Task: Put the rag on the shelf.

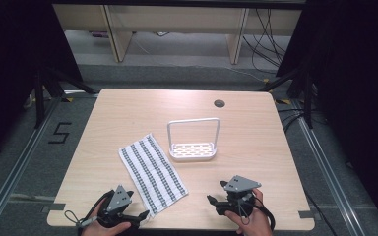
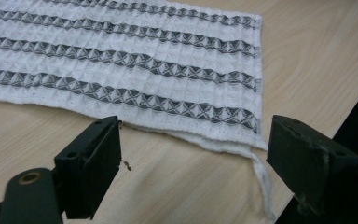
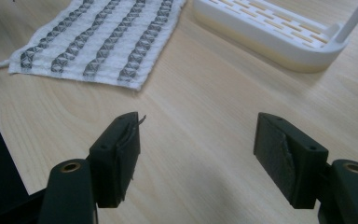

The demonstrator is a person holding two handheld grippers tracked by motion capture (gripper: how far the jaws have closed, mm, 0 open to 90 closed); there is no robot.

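At the near edge of the light wooden table point(image 1: 128, 105), the person's two hands are holding the grippers low over the surface. The left gripper point(image 1: 139, 216) is sitting at the near corner of a folded waffle-weave towel point(image 1: 151, 172), white with dark patterned stripes. In the left gripper view its jaws are standing wide apart, gripping nothing, with the towel's near hem point(image 2: 205, 142) lying just ahead of them and a loose white thread trailing off the corner toward the table's edge.

The right gripper point(image 1: 215, 192) is hovering over bare wood to the right of the towel, well apart from it. Its jaws are also spread open and empty, as the right gripper view is showing, with the towel's end ahead on one side and the rack's base ahead on the other.

Farther out, near the table's middle, a white rack point(image 1: 193, 150) with a slotted tray and a tall hoop handle is standing upright, just beside the towel's far right corner. Beyond it, a round cable hole point(image 1: 219, 103) is sitting near the far edge.
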